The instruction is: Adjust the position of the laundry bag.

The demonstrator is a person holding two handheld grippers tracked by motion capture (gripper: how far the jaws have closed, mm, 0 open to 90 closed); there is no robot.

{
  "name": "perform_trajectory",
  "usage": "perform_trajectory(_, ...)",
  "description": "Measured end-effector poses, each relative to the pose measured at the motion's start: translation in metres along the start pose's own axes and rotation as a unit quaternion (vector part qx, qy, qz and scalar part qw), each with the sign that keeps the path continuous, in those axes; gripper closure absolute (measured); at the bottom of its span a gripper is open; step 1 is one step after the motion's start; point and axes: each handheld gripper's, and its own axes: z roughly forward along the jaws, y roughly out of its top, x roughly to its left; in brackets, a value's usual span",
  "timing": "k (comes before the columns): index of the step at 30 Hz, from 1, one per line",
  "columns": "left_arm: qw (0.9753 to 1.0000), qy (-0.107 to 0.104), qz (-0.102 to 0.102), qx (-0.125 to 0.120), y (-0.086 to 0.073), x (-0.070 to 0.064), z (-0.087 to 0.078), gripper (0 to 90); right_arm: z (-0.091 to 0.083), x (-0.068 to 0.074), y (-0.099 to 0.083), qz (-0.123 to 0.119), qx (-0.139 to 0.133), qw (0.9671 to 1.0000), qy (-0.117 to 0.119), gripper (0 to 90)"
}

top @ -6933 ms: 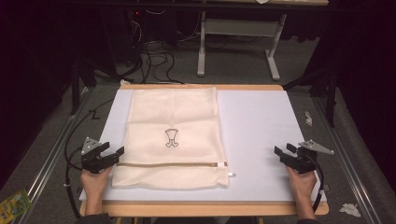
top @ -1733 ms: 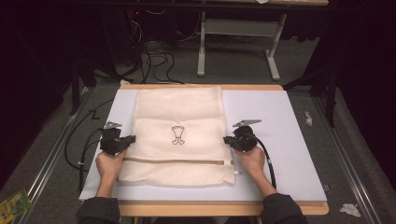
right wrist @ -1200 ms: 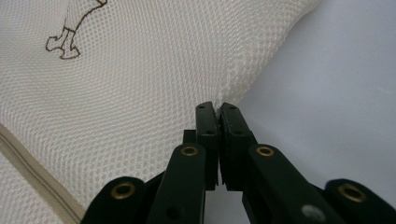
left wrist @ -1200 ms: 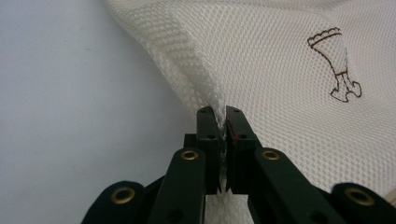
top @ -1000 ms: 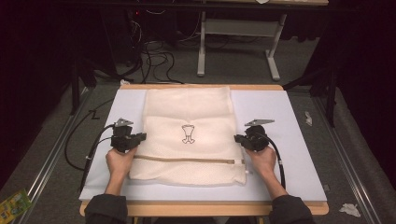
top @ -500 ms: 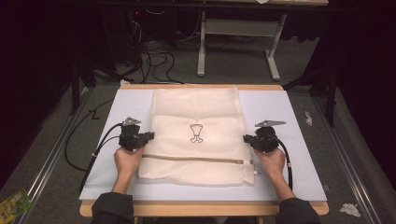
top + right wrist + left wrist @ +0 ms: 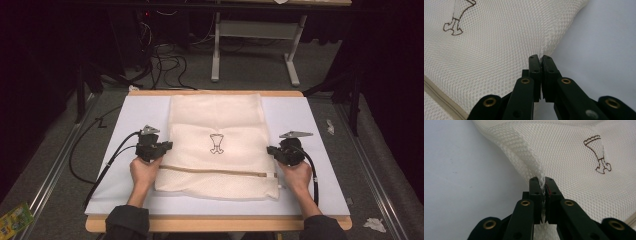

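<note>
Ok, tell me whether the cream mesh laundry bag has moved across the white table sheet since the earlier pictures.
Yes: the cream mesh laundry bag has slid rightward toward the white table sheet's middle.

Your left gripper (image 7: 543,185) has its two black jaws pressed together on a raised pinch of the mesh bag (image 7: 564,157), the netting squeezed between them and rising in a ridge just ahead of the tips. Off to the jaws' right, farther along the bag, you see a small brown printed emblem (image 7: 599,155). To their left lies the bare white table (image 7: 461,182).
</note>
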Motion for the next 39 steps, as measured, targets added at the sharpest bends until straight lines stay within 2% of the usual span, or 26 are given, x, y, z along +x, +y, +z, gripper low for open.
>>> perform_trajectory(11,0.9999,-0.012,0.01,-0.002,0.006,-0.015,0.009,85.8,-0.013,-0.015,-0.009,0.013,-0.009,0.9998,-0.008,88.3)
perform_trajectory(19,0.9997,-0.018,0.008,0.014,0.006,-0.021,0.019,85.3,-0.018,-0.025,-0.016,0.03,-0.005,0.9995,-0.011,88.1)
perform_trajectory(28,0.9991,0.001,0.018,0.039,0.0,-0.025,0.022,84.8,-0.012,-0.025,-0.017,0.033,0.005,0.9994,-0.009,88.1)
perform_trajectory(34,0.9984,0.022,0.038,0.037,-0.005,-0.029,0.022,83.6,-0.012,-0.023,-0.018,0.032,0.003,0.9994,-0.013,87.8)
perform_trajectory(39,0.9981,0.026,0.044,0.033,-0.007,-0.03,0.023,83.6,-0.011,-0.023,-0.019,0.033,0.001,0.9994,-0.012,87.3)
